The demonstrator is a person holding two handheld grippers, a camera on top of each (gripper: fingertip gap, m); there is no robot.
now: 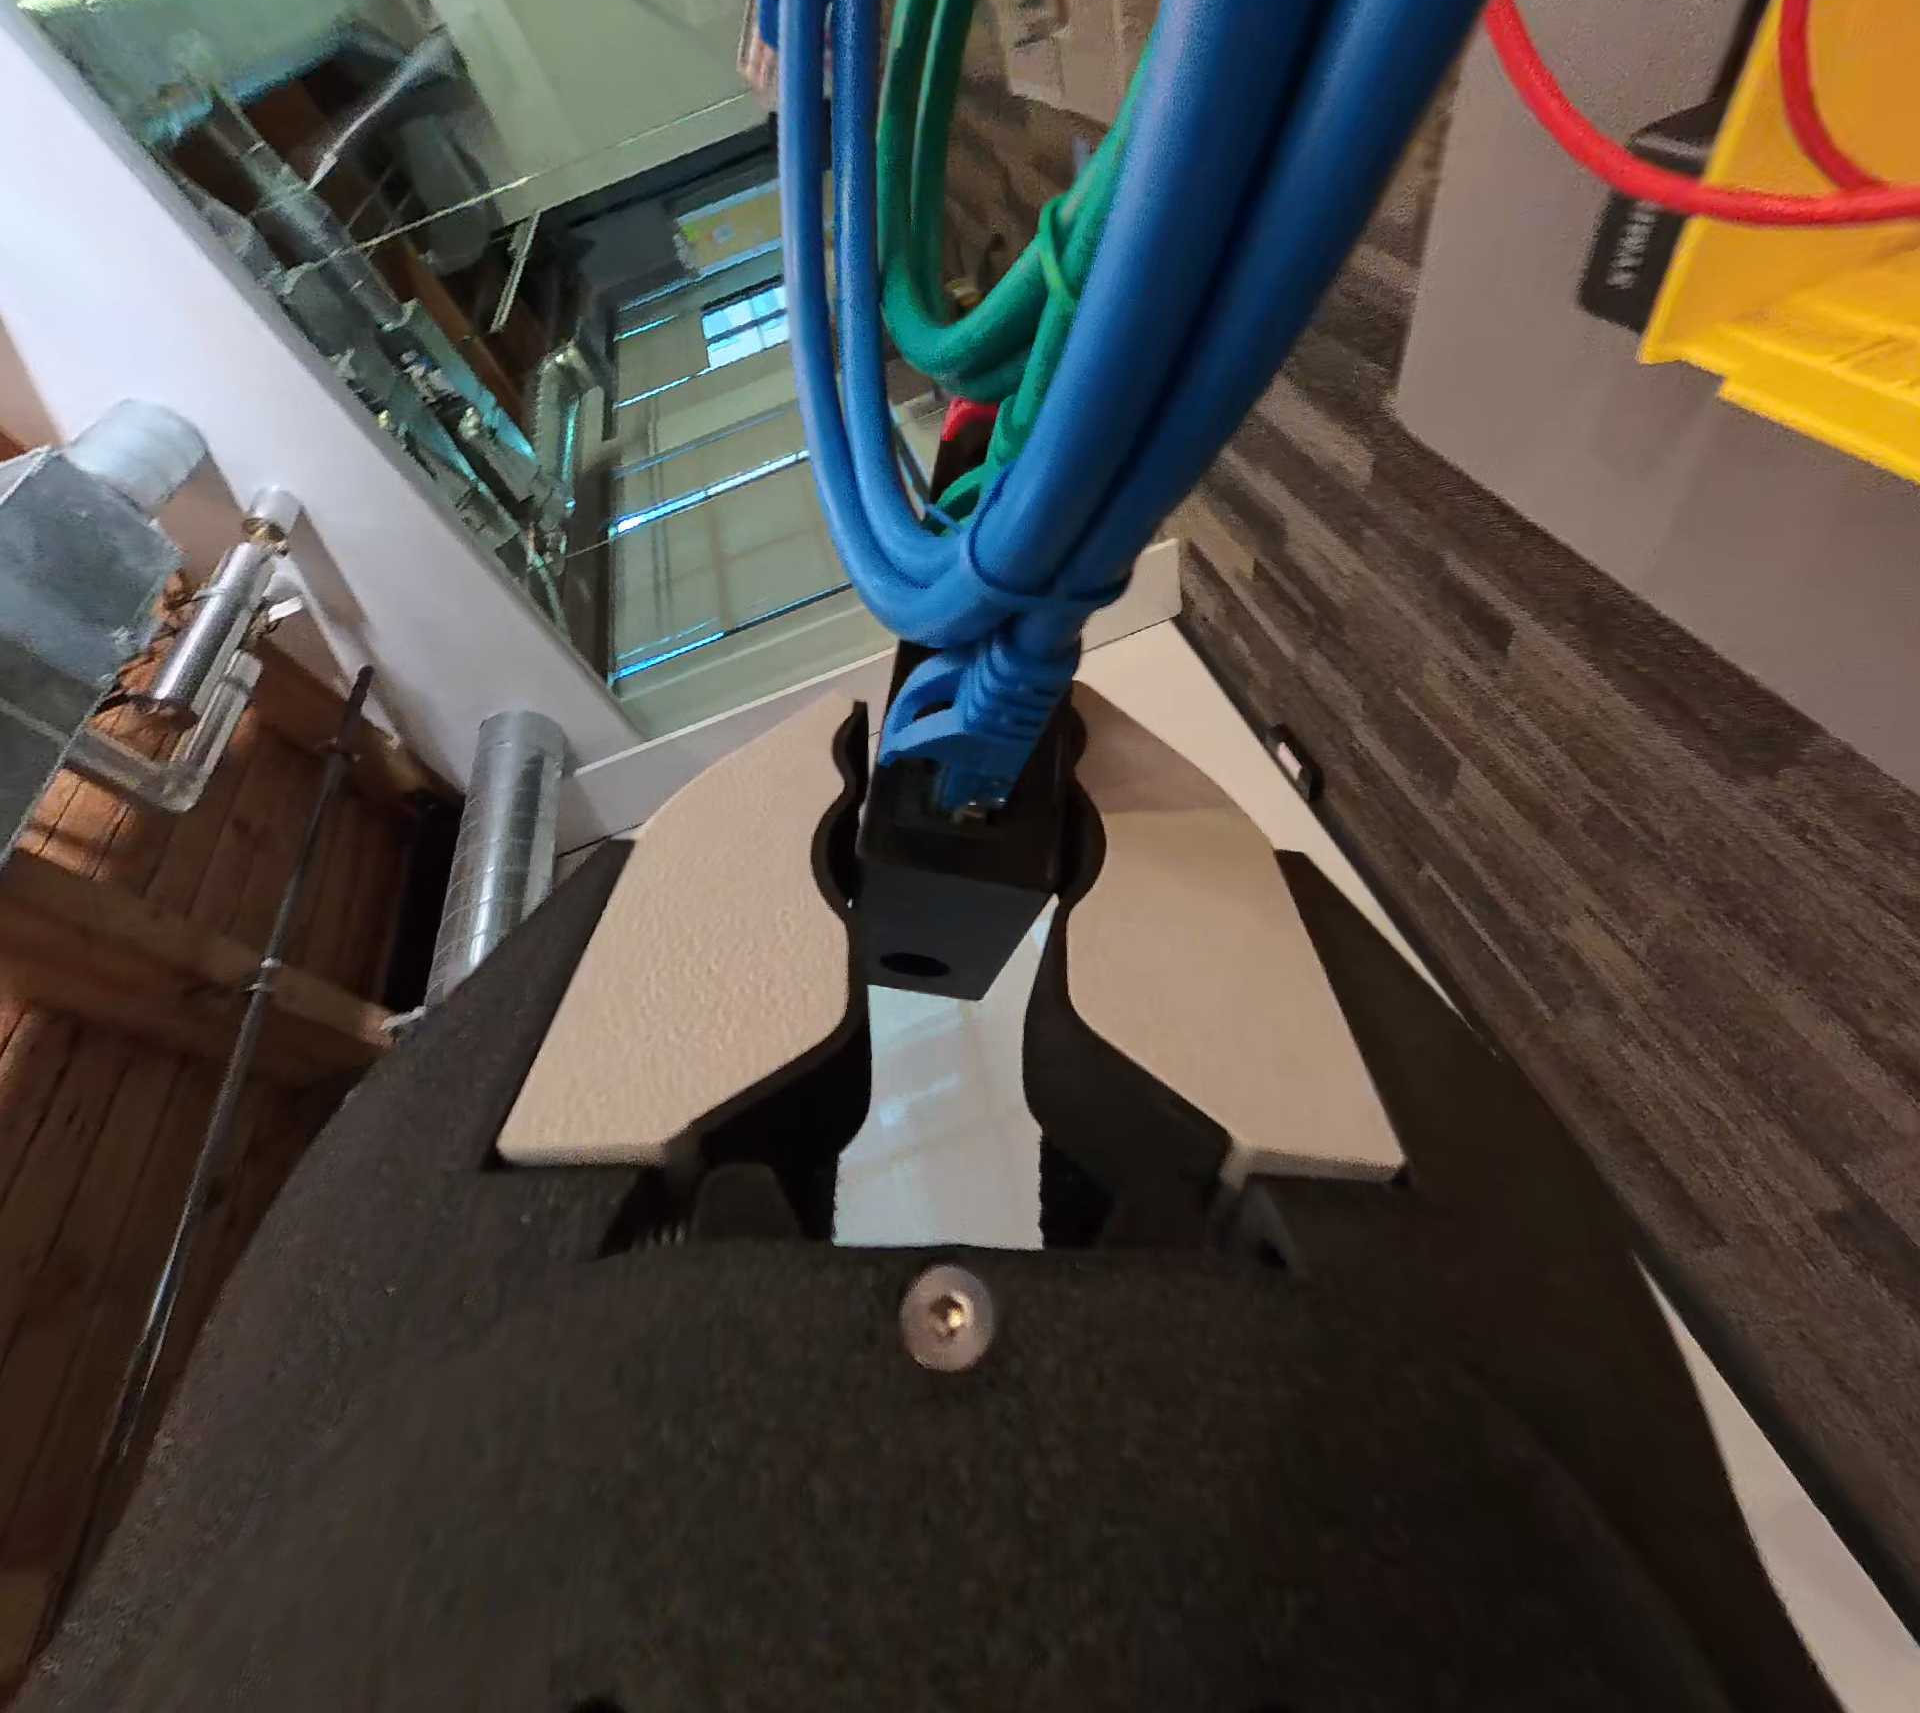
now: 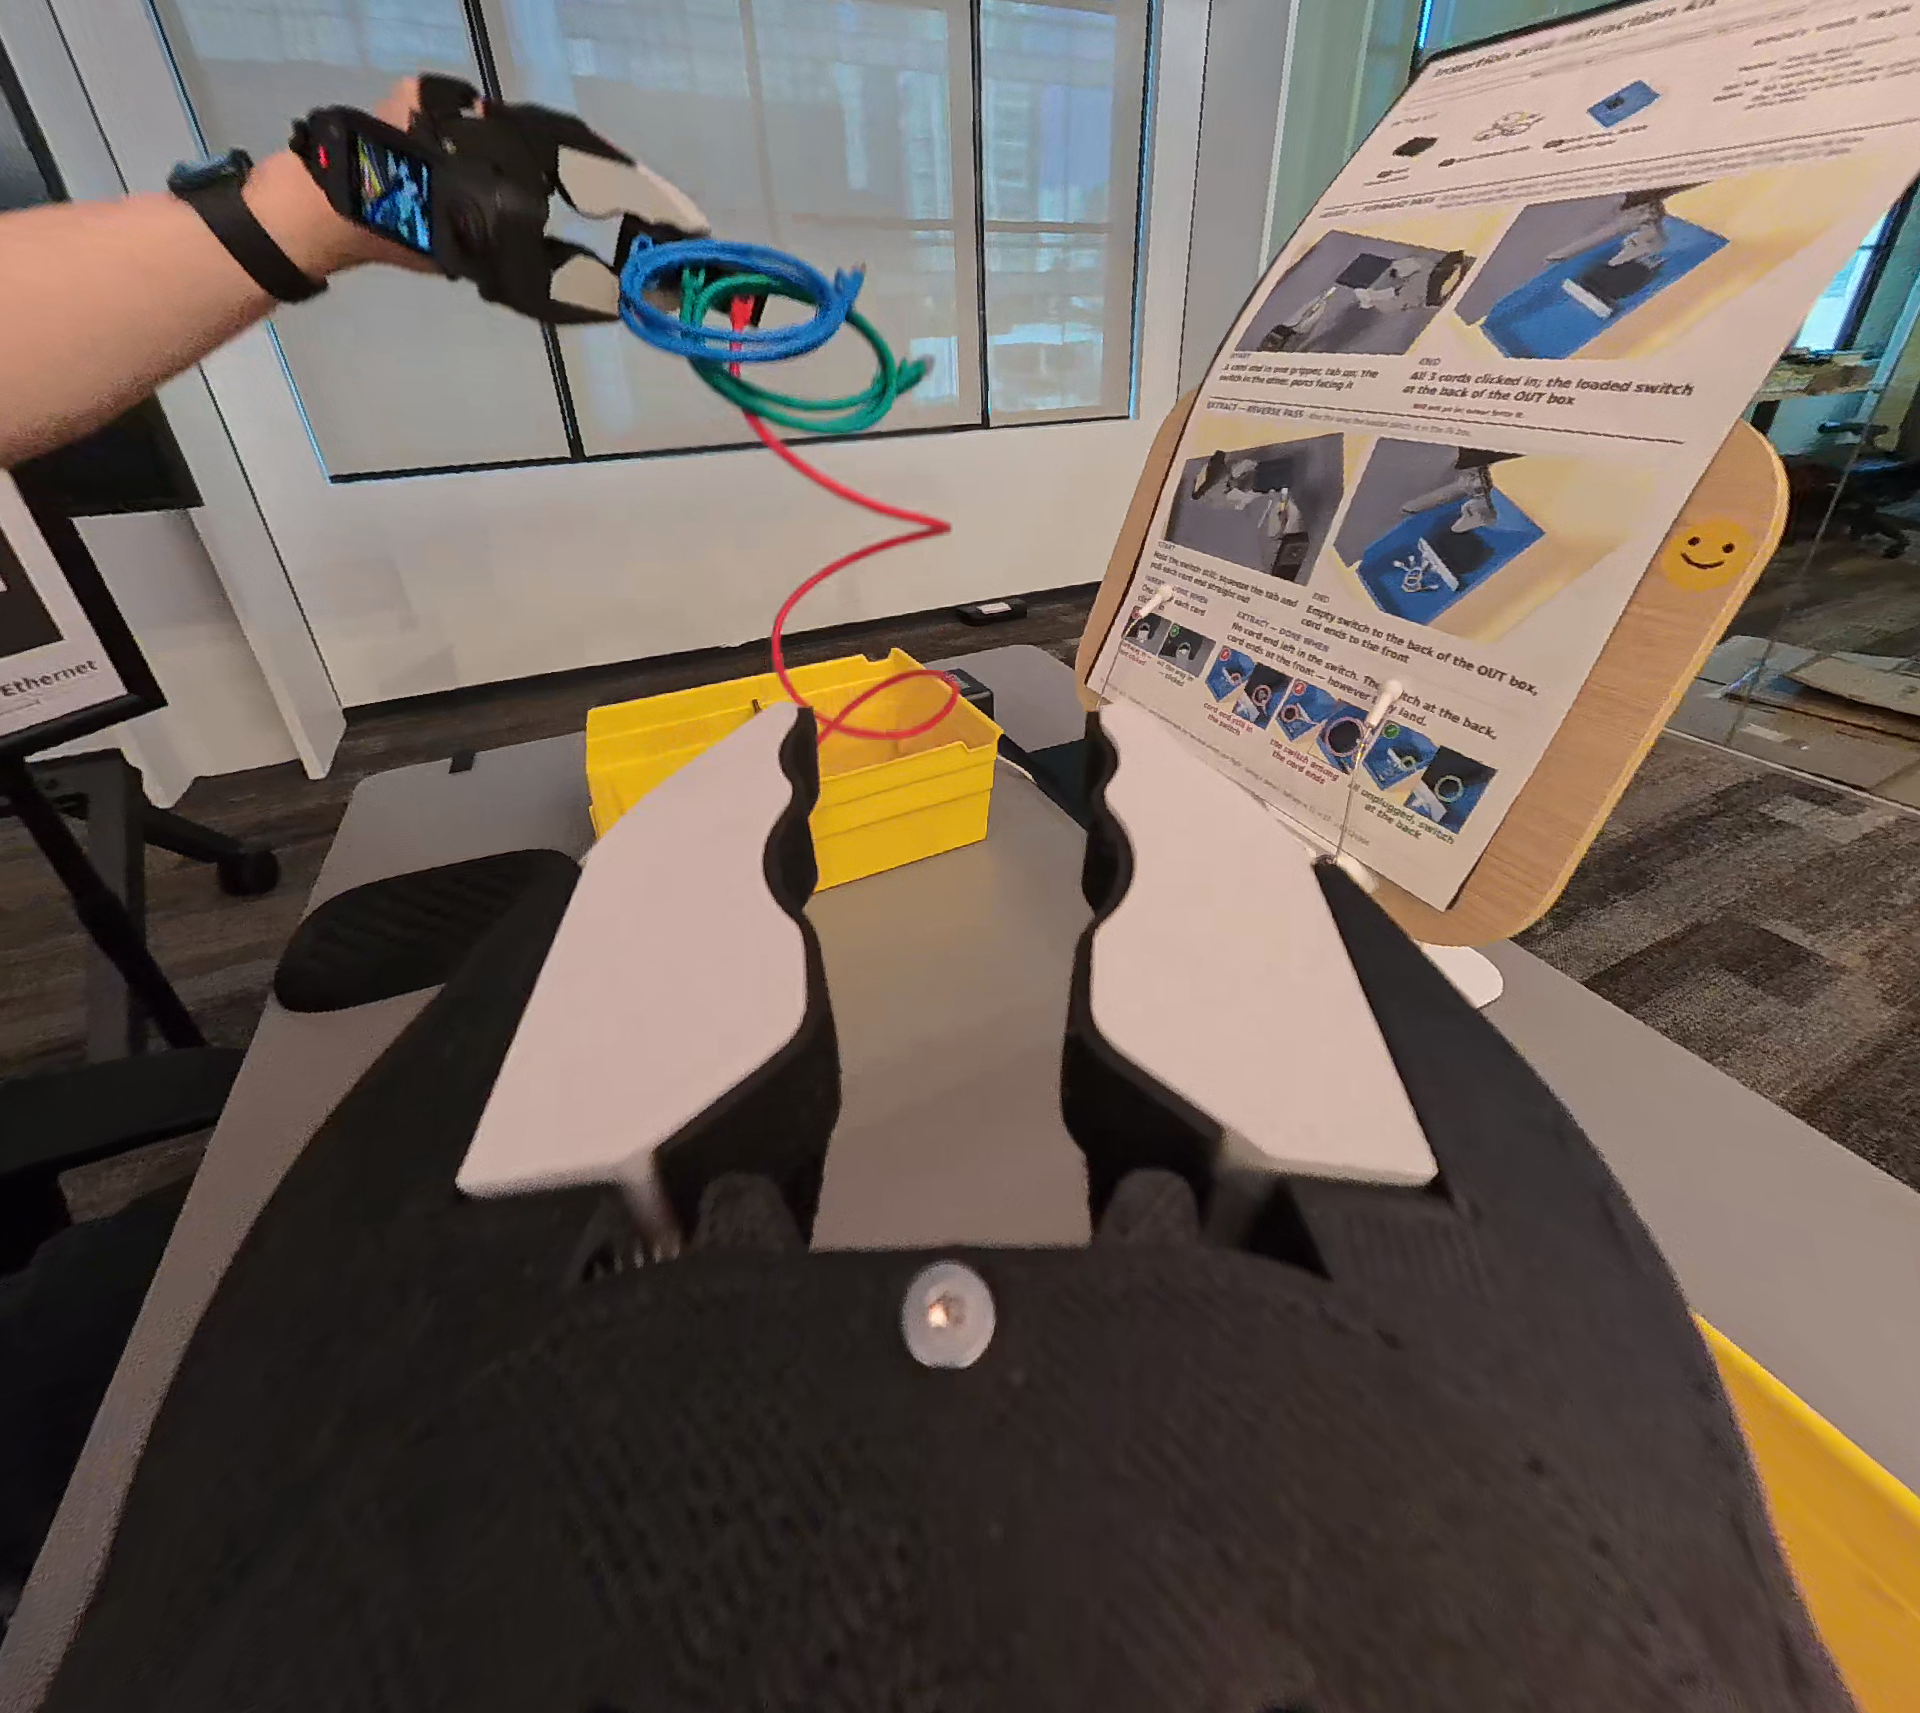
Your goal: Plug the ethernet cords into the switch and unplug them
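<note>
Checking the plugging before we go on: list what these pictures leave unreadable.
- Green cord and red cord plugs: left wrist view, hidden behind blue cord.
- Switch: right wrist view, mostly hidden by coils, too small.
- Red cord's far end: right wrist view, hidden by right gripper.

Between the right tongs the gap is wide and bare down to the grey bench. Just ahead stands a yellow bin, with a red cord looping up from it. To their right a leaning instruction board blocks that side. Blue cords crowd ahead of the left tongs.
</note>
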